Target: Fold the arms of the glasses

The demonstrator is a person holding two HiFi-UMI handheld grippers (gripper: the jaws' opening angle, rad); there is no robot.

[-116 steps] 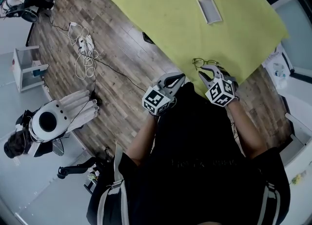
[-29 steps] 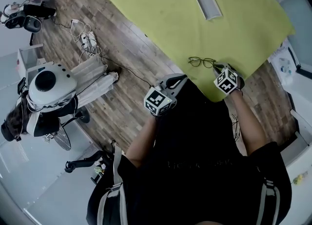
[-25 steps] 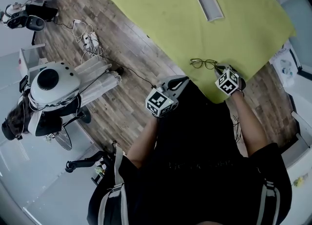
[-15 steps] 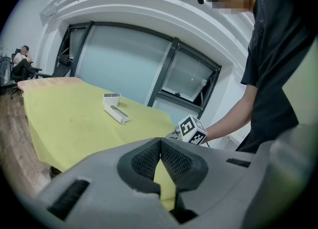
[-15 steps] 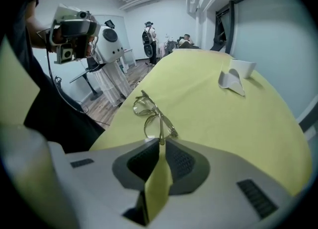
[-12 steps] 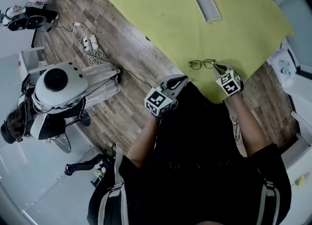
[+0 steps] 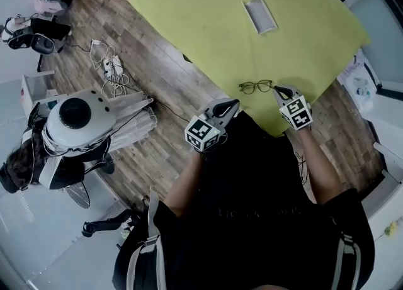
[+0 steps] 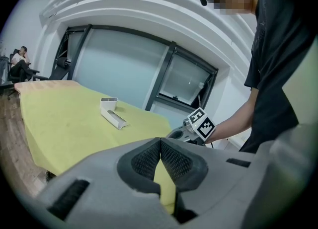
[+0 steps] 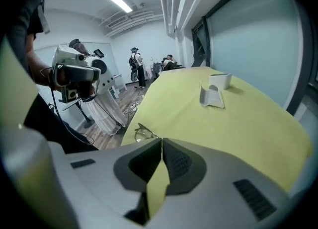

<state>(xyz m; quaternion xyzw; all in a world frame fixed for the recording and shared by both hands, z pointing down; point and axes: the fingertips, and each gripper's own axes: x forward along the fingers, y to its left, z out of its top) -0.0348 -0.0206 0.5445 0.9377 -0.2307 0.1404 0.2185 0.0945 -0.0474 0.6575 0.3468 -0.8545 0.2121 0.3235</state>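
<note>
In the head view the glasses lie near the front edge of the yellow table, with the right gripper just beside them; a careless nudge might slide them off. The left gripper view shows the left gripper pressed together and empty. The right gripper view shows its jaws closed too, with the thin, round-lensed frame just beyond.

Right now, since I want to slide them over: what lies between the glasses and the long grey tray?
Nothing. In the head view the yellow-green cloth between the glasses and the long grey tray is bare; the right gripper view agrees.
</note>
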